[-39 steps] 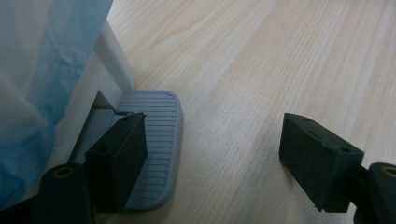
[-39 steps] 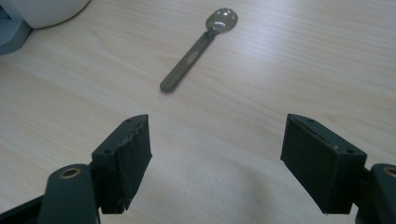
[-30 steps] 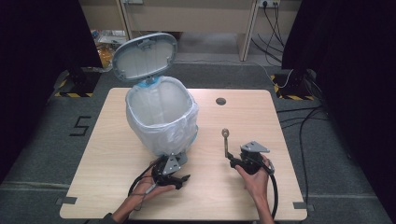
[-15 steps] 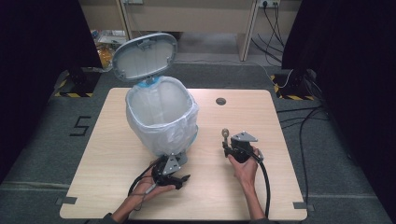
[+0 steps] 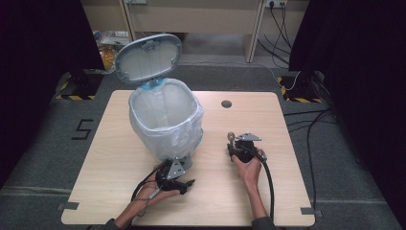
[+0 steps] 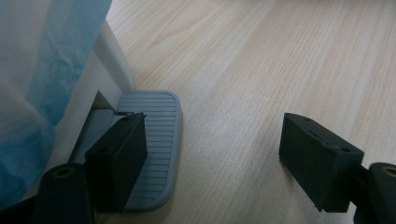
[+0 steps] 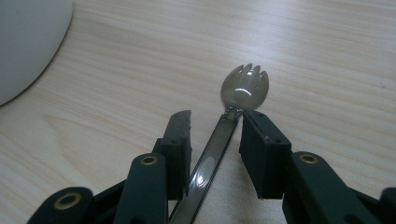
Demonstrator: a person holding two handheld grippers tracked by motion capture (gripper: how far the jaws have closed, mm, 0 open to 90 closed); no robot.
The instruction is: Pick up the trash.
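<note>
Spork [image 7: 243, 88]: shiny metal, tined bowl, slim handle.

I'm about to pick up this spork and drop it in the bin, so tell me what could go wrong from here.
1. The right gripper straddles the spork handle with its jaws not yet closed; the thin metal lies flat on the table and may slip out.
2. The left gripper has one jaw on the pedal; if it slides off, the lid may drop.

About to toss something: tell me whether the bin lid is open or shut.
Open. The lid stands raised behind the lined bin, whose mouth is uncovered.
</note>
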